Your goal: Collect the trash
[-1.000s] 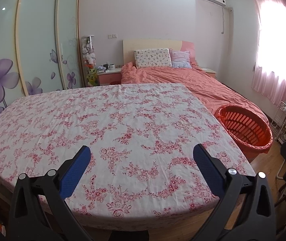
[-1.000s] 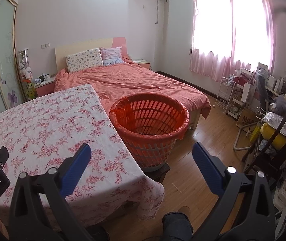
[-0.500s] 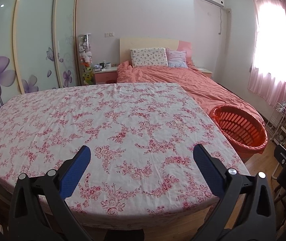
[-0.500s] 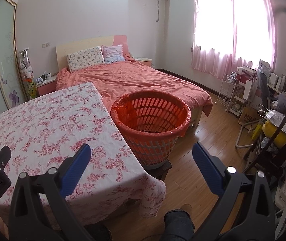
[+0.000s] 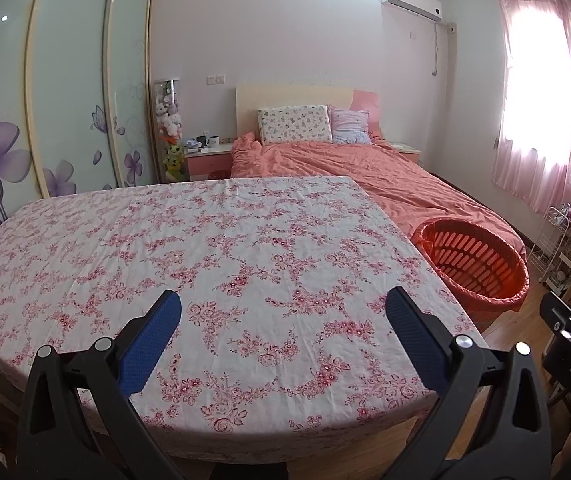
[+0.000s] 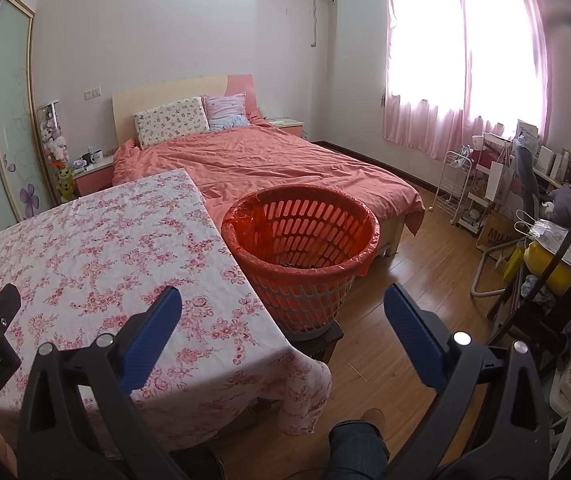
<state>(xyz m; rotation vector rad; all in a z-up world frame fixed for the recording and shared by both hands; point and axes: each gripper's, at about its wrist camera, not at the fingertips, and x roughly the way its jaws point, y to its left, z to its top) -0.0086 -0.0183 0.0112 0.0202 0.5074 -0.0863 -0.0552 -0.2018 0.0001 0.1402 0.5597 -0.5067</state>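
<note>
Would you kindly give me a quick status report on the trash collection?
Left gripper open, empty, over the floral table. Right gripper open, empty. Orange basket beside the table, liner in. No trash in sight on the tablecloth; nothing in the way.

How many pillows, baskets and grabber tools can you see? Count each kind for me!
Pillows: 2, the flowery pillow and the striped pillow.
Baskets: 1, the orange basket.
Grabber tools: 2, the left gripper and the right gripper, both open and empty.
Total: 5
</note>
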